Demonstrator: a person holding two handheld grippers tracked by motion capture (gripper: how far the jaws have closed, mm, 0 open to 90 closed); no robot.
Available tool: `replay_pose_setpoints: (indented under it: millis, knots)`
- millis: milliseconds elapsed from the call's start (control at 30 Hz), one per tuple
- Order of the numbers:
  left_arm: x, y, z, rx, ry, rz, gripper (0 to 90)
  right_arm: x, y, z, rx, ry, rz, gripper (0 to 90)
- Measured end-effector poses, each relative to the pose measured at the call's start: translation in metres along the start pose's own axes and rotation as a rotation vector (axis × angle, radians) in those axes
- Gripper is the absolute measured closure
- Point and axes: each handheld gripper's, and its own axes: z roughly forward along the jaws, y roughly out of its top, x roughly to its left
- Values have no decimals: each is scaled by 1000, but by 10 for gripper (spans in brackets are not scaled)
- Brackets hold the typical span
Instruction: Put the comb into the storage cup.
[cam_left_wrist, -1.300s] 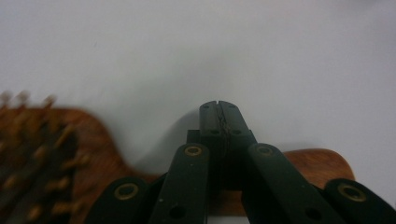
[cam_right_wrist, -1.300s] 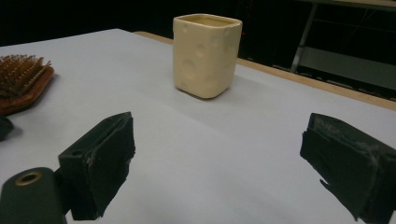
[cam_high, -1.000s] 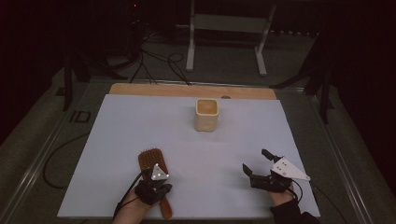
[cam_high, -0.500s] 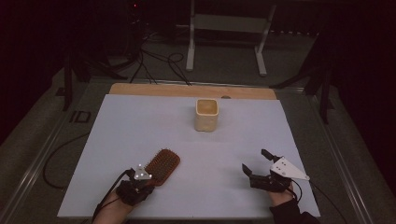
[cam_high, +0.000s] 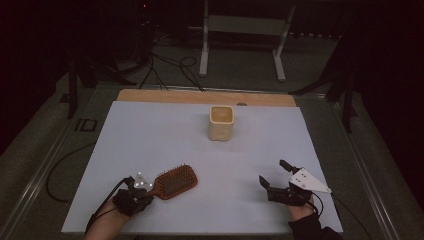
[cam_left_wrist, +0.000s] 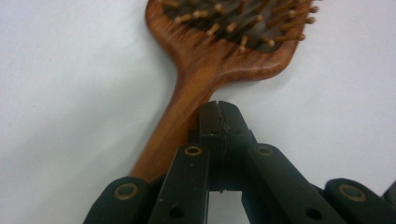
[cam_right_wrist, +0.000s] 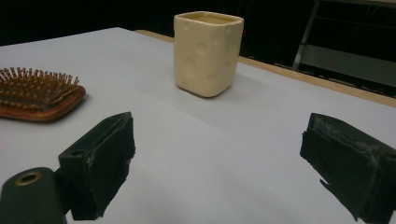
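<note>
A wooden hairbrush (cam_high: 175, 181) lies bristles up at the table's front left, its handle pointing toward the person. My left gripper (cam_high: 148, 192) sits at that handle. In the left gripper view its jaws (cam_left_wrist: 217, 116) are pressed together tip to tip, and the hairbrush (cam_left_wrist: 224, 42) handle runs past and under the left jaw rather than between them. At the front right my right gripper (cam_high: 273, 172) rests open with nothing in its gap (cam_right_wrist: 224, 158). A cream square cup (cam_high: 221, 122) stands upright in the middle back; the right gripper view looks at the cup (cam_right_wrist: 208, 52) and the hairbrush (cam_right_wrist: 39, 95).
A white mat (cam_high: 150, 135) covers the table, with a bare wooden strip (cam_high: 200, 97) along the far edge. Beyond it, a metal stand (cam_high: 240, 45) and cables (cam_high: 165, 65) are on the dark floor. The room around the table is dim.
The hairbrush swung from pointing away to lying aslant to the right. My left gripper slid left and toward the table's front edge along the handle. The right gripper stayed still.
</note>
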Motion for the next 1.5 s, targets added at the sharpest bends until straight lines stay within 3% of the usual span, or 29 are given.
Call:
replay_pose_setpoints:
  millis: [233, 500, 733, 933, 1000, 1067, 1167, 1233, 1300, 1367, 1500]
  knots:
    - [5, -2, -2, 1, 22, 1, 900, 0, 0, 0, 0, 0, 0, 92]
    - [11, -5, -21, -20, 9, 55, 897, 0, 0, 0, 0, 2, 0, 92]
    - [23, -1, -38, -28, -25, 104, 797, 1, 0, 1, 4, 5, -1, 92]
    - [26, 5, -38, 0, -54, 147, 587, 1, 0, 1, 5, 7, -3, 92]
    - [27, 8, -36, 27, -71, 166, 486, 1, 0, 1, 4, 7, -3, 92]
    - [26, 10, -32, 47, -78, 183, 442, 1, 0, 1, 5, 8, 0, 92]
    - [22, 14, -28, 75, -77, 217, 249, 1, 0, 1, 5, 7, -2, 92]
    - [21, 17, -25, 97, -102, 229, 131, 1, 0, 2, 6, 9, -3, 92]
    - [20, 21, -22, 132, -113, 232, 117, 1, 0, 2, 5, 9, -4, 92]
    - [19, 24, -20, 164, -117, 245, 2, 1, 0, 2, 7, 9, -2, 92]
    - [20, 28, -18, 176, -141, 297, 2, 1, 0, 1, 6, 9, 0, 92]
